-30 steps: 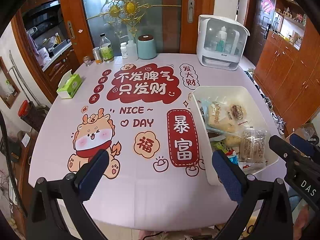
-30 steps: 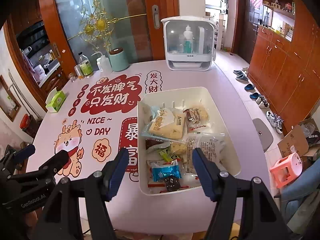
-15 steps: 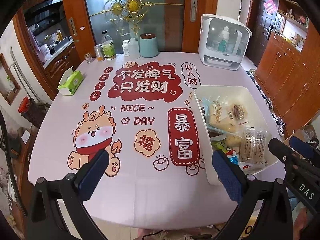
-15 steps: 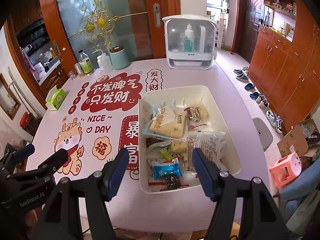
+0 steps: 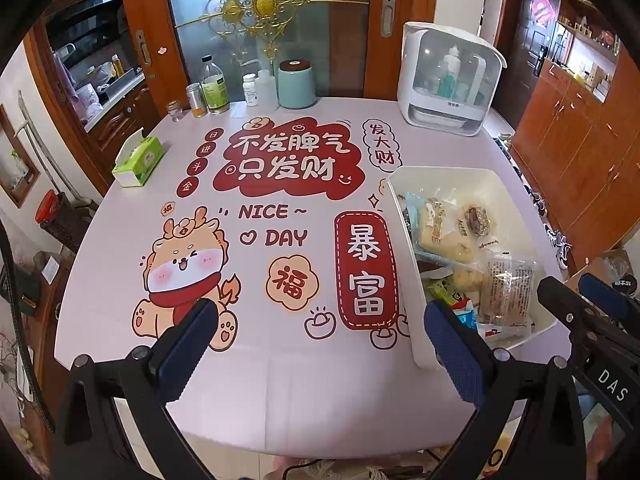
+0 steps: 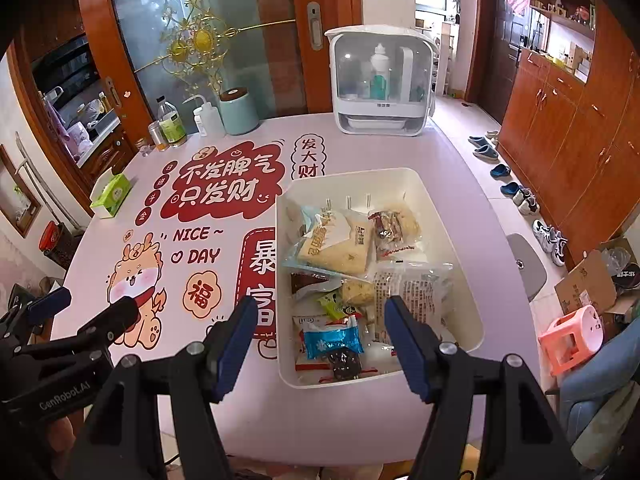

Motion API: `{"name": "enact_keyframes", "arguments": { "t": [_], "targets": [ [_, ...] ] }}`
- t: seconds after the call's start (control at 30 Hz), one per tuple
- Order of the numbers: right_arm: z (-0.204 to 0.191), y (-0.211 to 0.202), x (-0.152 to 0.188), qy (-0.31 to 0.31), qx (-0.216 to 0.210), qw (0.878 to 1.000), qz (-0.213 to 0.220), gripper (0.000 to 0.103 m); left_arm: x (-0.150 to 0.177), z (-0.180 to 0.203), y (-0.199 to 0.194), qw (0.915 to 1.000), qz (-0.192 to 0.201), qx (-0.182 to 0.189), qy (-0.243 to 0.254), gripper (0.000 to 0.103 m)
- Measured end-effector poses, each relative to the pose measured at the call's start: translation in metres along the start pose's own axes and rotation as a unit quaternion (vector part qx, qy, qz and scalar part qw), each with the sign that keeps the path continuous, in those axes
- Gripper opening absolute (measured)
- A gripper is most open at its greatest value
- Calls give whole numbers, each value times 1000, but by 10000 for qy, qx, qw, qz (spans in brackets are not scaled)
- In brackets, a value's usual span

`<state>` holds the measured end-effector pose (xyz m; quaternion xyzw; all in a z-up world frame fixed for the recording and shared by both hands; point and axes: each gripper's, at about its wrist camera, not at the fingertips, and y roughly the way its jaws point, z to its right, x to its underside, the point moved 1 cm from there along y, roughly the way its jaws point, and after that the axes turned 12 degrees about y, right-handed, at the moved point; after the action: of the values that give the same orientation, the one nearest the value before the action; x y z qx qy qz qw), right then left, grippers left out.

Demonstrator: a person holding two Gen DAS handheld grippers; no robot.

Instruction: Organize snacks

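Snacks [image 6: 352, 280] lie heaped in a white bin [image 6: 460, 312] on the pink printed tablecloth [image 5: 280, 380], straight ahead of the right gripper [image 6: 320, 344] and partly between its two blue-padded fingers [image 6: 236, 344]. That gripper tilts steeply down over the near end of the bin, jaws apart with nothing clamped, hanging above the packets and clear of them. Nearest its jaws are a blue-wrapped sweet [image 6: 332, 342] and a dark one [image 6: 344, 364]; farther out sit a yellow cake pack [image 6: 336, 248] and a clear printed bag [image 6: 416, 292].

The left gripper [image 5: 320, 340] also points steeply down, over bare cloth beside a cartoon dragon print [image 5: 184, 268], its jaws wide apart and empty; the bin lies off beyond its right-hand finger, which hides the bin's near corner.

Only the right wrist view looks down into the whole bin and shows shoes and a pink stool [image 6: 572, 340] on the floor. The left wrist view sees the bin obliquely, its near wall masking the lower packets, but gives the full tablecloth print.

Each gripper appears only partly at the edge of the other's view. Print on the wrappers is too small to read, and the hands holding the grippers are cut off below the frame
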<state>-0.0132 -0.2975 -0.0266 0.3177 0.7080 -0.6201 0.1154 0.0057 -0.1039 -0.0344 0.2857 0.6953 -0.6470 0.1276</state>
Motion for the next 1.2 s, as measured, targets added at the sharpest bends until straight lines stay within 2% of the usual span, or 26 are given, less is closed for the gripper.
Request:
{"name": "enact_keyframes", "arguments": {
  "t": [0.87,1.2],
  "targets": [
    [2,8,6,16,2,9999,-134,66,0,2,1,10000,-39,8,-12,102],
    [3,8,8,27,-4,9999,-147,66,12,5,-1,10000,-43,-6,-20,102]
  ]
}}
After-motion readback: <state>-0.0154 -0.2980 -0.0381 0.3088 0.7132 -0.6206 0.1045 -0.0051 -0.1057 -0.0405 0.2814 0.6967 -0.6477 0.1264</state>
